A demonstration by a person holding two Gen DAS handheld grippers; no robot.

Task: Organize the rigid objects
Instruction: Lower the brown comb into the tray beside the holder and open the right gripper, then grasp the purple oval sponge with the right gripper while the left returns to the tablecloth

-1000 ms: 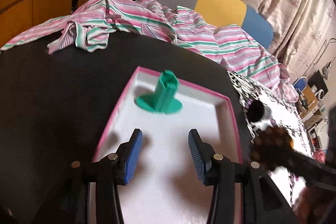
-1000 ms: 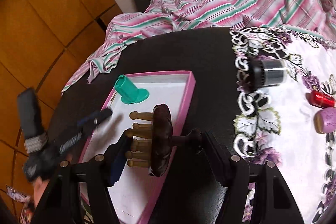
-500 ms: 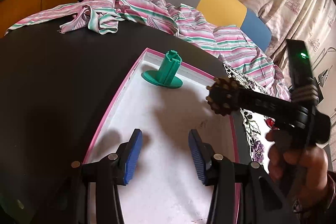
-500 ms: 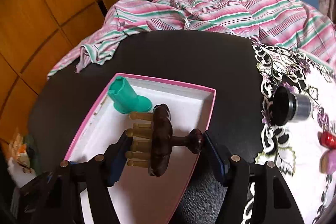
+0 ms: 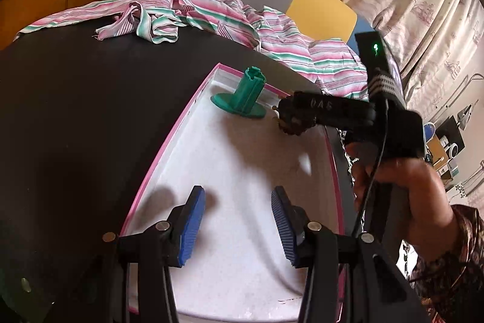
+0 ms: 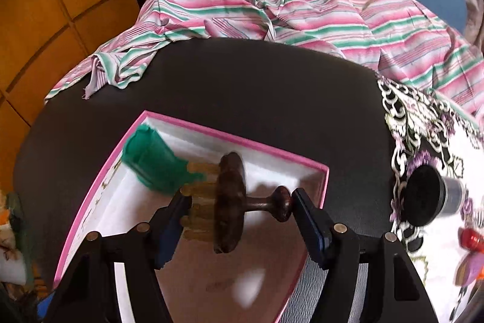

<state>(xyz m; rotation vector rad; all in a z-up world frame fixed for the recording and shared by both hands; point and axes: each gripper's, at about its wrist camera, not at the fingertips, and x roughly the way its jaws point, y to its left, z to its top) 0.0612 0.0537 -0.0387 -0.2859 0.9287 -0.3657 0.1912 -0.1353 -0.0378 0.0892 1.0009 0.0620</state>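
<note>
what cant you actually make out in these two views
- Wooden massager: in the left wrist view the right gripper covers most of it.
- Green spool: motion-blurred in the right wrist view, so its shape is lost there.
- Red item: blurred and cut off by the right edge of the right wrist view.
- Pink-rimmed box: its near end hidden behind the left gripper in the left wrist view.

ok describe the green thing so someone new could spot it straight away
On the black table lies a shallow white tray with a pink rim. At its far end stands the green plastic piece: a ribbed tube on a round flat base, the only green item there.
</note>
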